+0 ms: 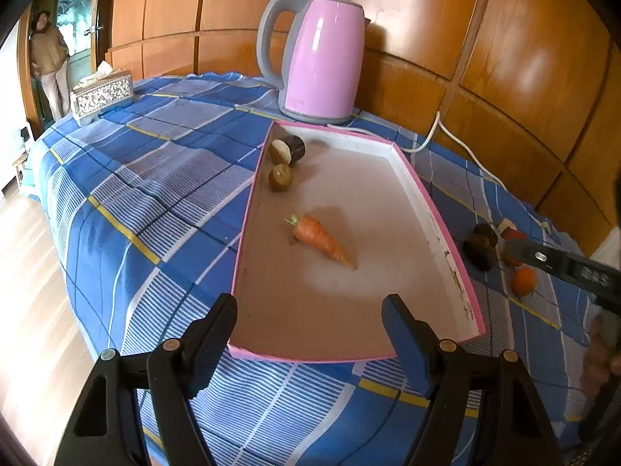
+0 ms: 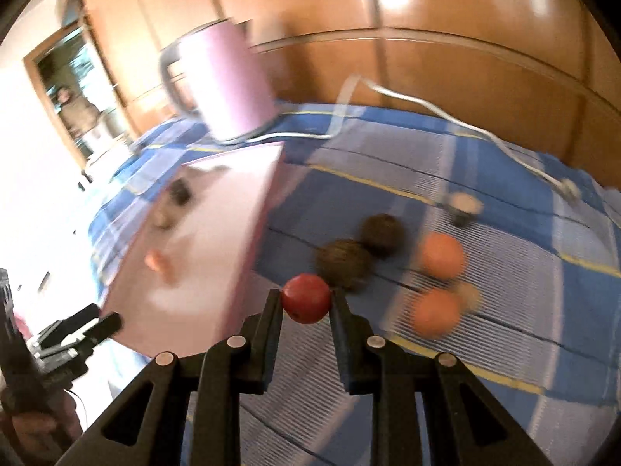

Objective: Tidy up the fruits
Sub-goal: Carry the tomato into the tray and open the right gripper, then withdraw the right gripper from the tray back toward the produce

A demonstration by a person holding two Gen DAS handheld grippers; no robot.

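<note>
Left wrist view: the left gripper (image 1: 310,318) hovers with its fingers spread wide and holding nothing, just above the near edge of the pink-rimmed tray (image 1: 438,209). The tray lies on the blue checked cloth (image 1: 155,202). Inside it, a carrot (image 1: 320,239) lies near the middle, tip toward 4 o'clock; a brown round fruit (image 1: 281,177) and a dark cut fruit (image 1: 289,148) sit in the far corner at 11 o'clock, touching each other. A pink kettle (image 1: 322,58) stands just beyond the tray at 12 o'clock; a tissue box (image 1: 103,95) sits at 10 o'clock.

Right wrist view (blurred): the right gripper (image 2: 306,305) pinches a red apple (image 2: 306,298) between its fingertips, raised above the cloth beside the tray's right wall. Still on the cloth, outside the tray, at 1 to 3 o'clock of the apple: two dark brown fruits (image 2: 343,262), side by side, and two oranges (image 2: 442,254), one nearer than the other. A white cord (image 2: 446,108) runs along the far edge.
</note>
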